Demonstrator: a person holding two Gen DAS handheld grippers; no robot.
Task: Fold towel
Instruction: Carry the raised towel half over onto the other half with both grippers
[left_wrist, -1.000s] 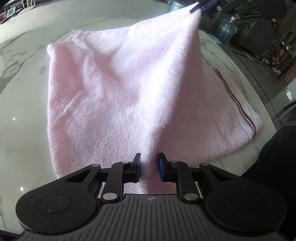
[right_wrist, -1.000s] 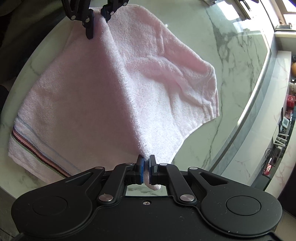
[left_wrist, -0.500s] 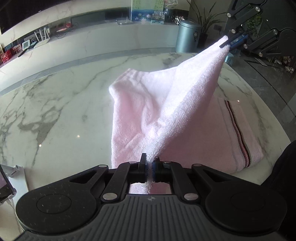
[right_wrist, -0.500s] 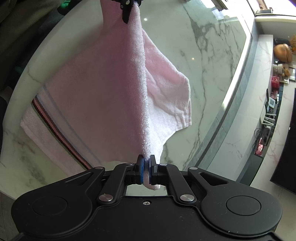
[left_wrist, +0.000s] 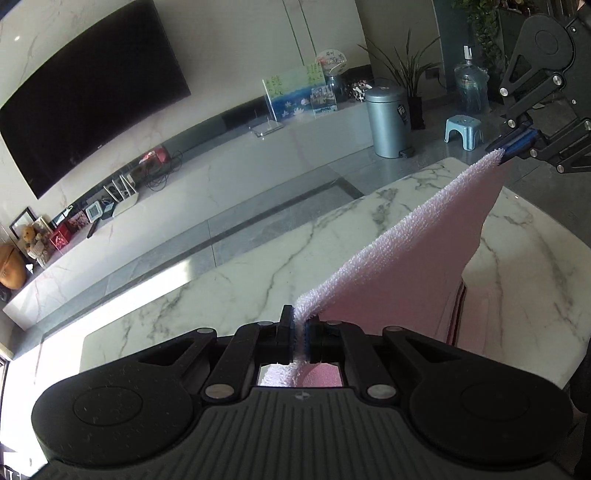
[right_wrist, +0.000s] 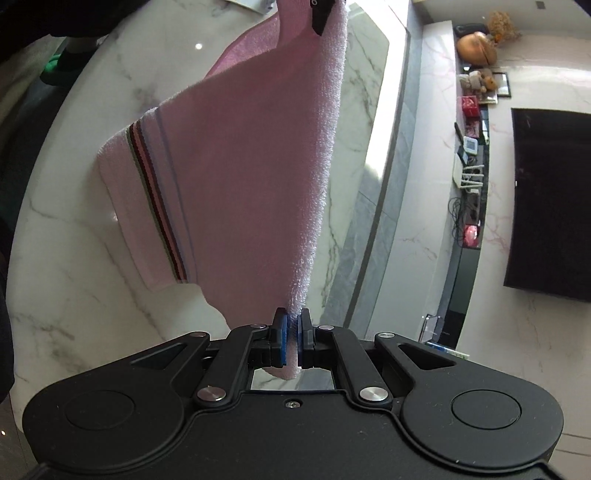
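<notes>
Pink towel (right_wrist: 236, 177) lifted off marble table (left_wrist: 229, 280), top edge now stretched taut

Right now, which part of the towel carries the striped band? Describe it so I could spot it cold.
Start at the white marble table. The pink towel hangs above it, its top edge stretched between the left gripper and right gripper. The striped band runs across the hanging end nearest the tabletop: dark maroon, brown and pale lines, the only patterned strip on otherwise plain pink terry.

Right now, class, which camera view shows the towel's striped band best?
The right wrist view: the striped band runs in full across the hanging pink towel. The left wrist view shows only a thin sliver of it, mostly behind the taut towel.
</notes>
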